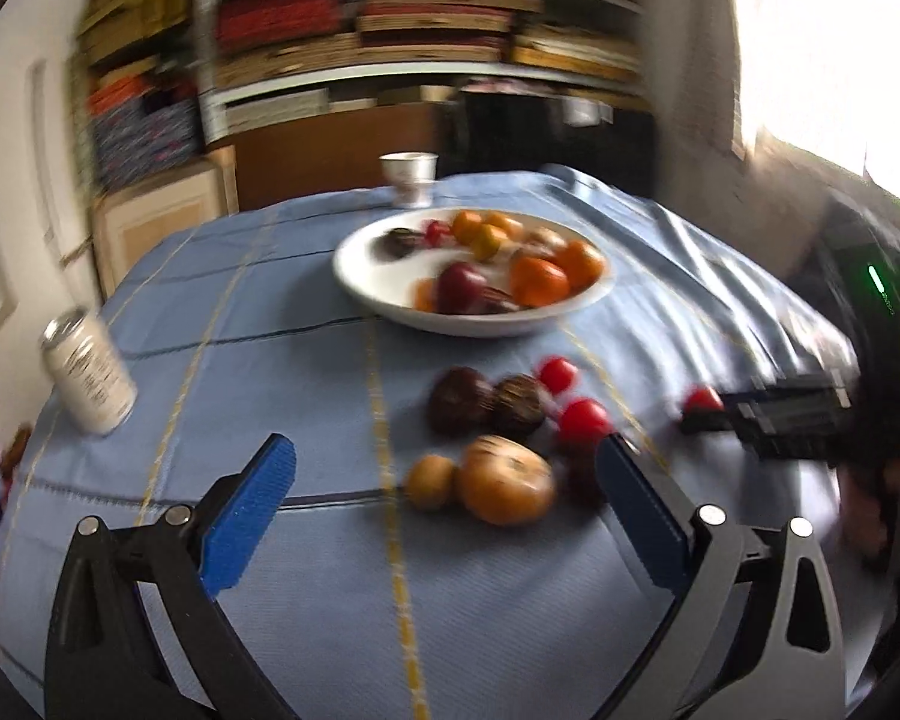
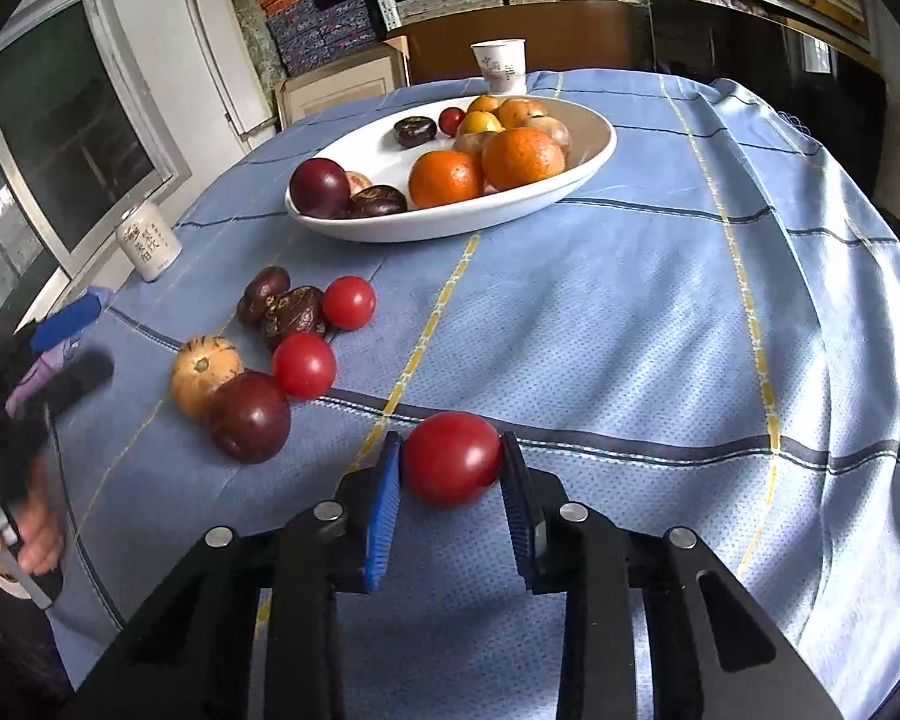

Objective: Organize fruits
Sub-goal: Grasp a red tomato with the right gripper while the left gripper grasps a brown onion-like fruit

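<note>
Blue woven cloth with yellow and dark stripes covers the table, its far right corner rumpled into folds, and on it, at the near edge of the scattered fruit, sits a smooth round red tomato clamped between the blue ribbed pads of the right gripper, both pads pressing its sides. No earlier view is given; the jaws stand narrow, set to the tomato's width, and the tool tilts down toward the cloth. Just left of it lie a glossy dark purple fruit, touching a tan ribbed fruit with a stem scar, another red tomato, two wrinkled brown fruits and a third tomato. Farther back rests a shallow white oval bowl holding dimpled oranges, a purple fruit and more brown and red pieces. Behind the bowl stands a white paper cup; a printed white can stands at the left edge. The left gripper hovers over the loose fruit in a blurred view, its blue pads wide apart with nothing between them. A hand grips its handle at the left border.
</note>
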A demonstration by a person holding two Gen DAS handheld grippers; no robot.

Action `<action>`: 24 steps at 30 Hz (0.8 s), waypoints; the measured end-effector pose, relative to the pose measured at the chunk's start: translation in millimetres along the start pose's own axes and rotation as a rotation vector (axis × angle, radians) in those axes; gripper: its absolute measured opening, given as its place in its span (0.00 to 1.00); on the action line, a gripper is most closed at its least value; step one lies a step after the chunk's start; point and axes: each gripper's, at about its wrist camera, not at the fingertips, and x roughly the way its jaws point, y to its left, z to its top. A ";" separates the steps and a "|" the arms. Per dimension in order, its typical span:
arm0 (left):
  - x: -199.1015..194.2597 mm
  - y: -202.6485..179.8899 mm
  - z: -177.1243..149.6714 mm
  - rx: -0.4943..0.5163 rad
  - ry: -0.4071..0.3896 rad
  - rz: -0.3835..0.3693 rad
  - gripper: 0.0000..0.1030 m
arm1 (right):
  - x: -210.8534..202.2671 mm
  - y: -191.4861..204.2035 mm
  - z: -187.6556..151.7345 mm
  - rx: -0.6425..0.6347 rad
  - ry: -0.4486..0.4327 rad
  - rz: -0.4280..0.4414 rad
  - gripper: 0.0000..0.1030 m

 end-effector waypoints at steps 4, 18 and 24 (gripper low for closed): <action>-1.3 -19.9 -2.3 0.095 -0.009 -0.014 0.86 | 0.4 -3.4 0.5 0.016 0.005 0.006 0.33; 34.9 -24.9 -5.9 0.325 0.119 -0.120 0.56 | -0.1 -3.6 0.1 0.020 0.006 0.007 0.33; 42.9 -30.3 -7.1 0.412 0.129 -0.151 0.56 | -0.6 -4.8 -0.9 0.026 0.007 0.014 0.33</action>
